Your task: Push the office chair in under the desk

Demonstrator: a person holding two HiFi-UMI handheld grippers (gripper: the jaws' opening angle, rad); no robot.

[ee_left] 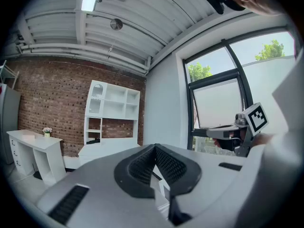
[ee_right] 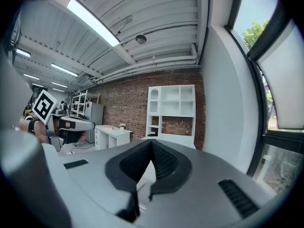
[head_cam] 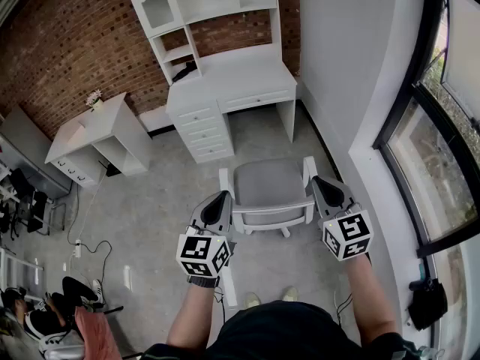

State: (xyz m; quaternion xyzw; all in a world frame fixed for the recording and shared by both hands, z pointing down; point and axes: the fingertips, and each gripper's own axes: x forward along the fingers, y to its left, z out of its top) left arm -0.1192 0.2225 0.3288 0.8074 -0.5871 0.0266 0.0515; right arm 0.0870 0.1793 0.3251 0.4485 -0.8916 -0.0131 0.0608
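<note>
The office chair (head_cam: 268,182), with a grey seat and white frame, stands on the floor a little way out from the white desk with a hutch (head_cam: 232,77), facing the knee space beside the drawers. My left gripper (head_cam: 222,196) is at the left end of the chair's back and my right gripper (head_cam: 315,180) at the right end; whether they touch the frame I cannot tell. Both are shut with nothing between the jaws. In the left gripper view the left gripper (ee_left: 155,148) points toward the desk (ee_left: 102,148); in the right gripper view the right gripper (ee_right: 151,144) does the same.
A second white desk (head_cam: 97,126) with a small plant stands at the left by the brick wall. A white wall and a dark-framed window (head_cam: 431,126) run close along the chair's right side. Cables (head_cam: 90,246) lie on the floor at the left.
</note>
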